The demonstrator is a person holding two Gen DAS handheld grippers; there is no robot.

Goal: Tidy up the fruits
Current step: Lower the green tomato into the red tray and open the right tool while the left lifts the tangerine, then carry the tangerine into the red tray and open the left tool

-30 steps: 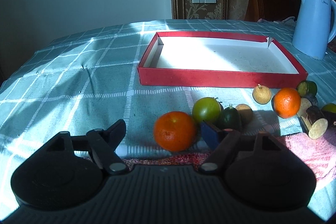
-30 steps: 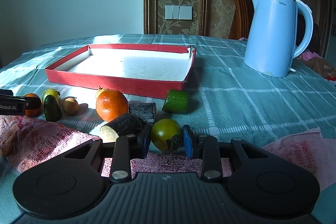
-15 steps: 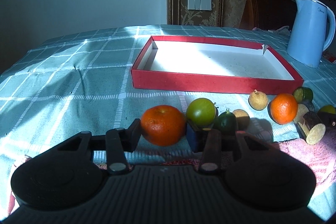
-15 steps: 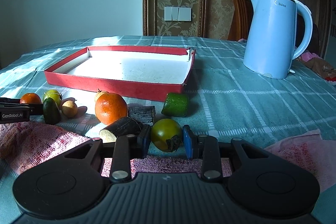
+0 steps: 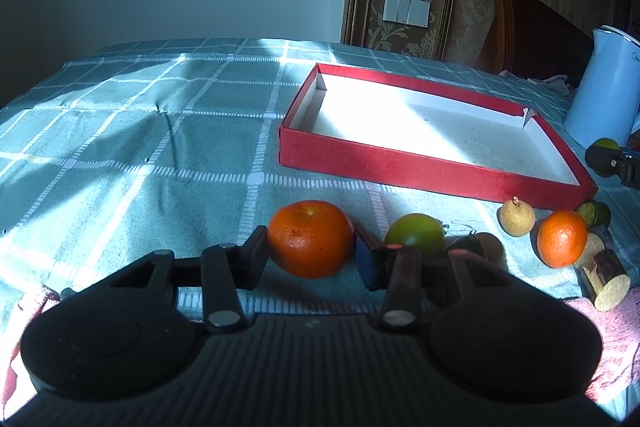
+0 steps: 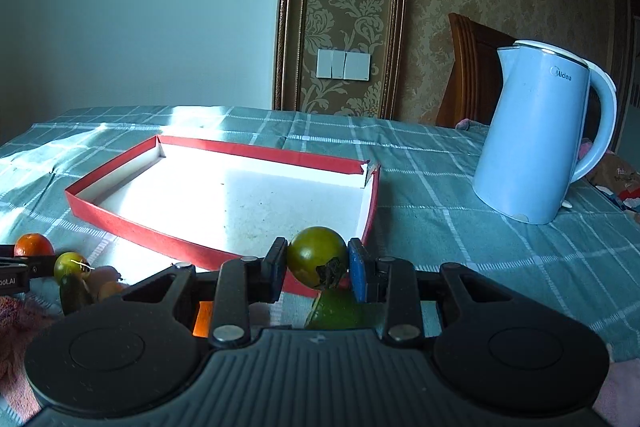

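My left gripper (image 5: pixel 311 261) is shut on an orange mandarin (image 5: pixel 310 238), its pads pressing both sides, low over the checked tablecloth. Right of it lie a green tomato (image 5: pixel 416 234), a longan (image 5: pixel 516 217), a second orange (image 5: pixel 562 243), a lime (image 5: pixel 596 213) and cut cane pieces (image 5: pixel 606 277). My right gripper (image 6: pixel 318 267) is shut on a dark green tomato (image 6: pixel 316 259), held up in front of the near right corner of the red tray (image 6: pixel 160 239). The tray (image 5: pixel 432 171) has nothing in it.
A light blue kettle (image 6: pixel 536 135) stands right of the tray. A green fruit piece (image 6: pixel 336 311) lies under my right gripper. A pink towel (image 5: pixel 600 327) covers the near table edge. A wooden chair back (image 6: pixel 472 67) rises behind the table.
My left gripper closed on the orange mandarin. The right gripper rose with the dark green tomato and came nearer to the tray's corner.
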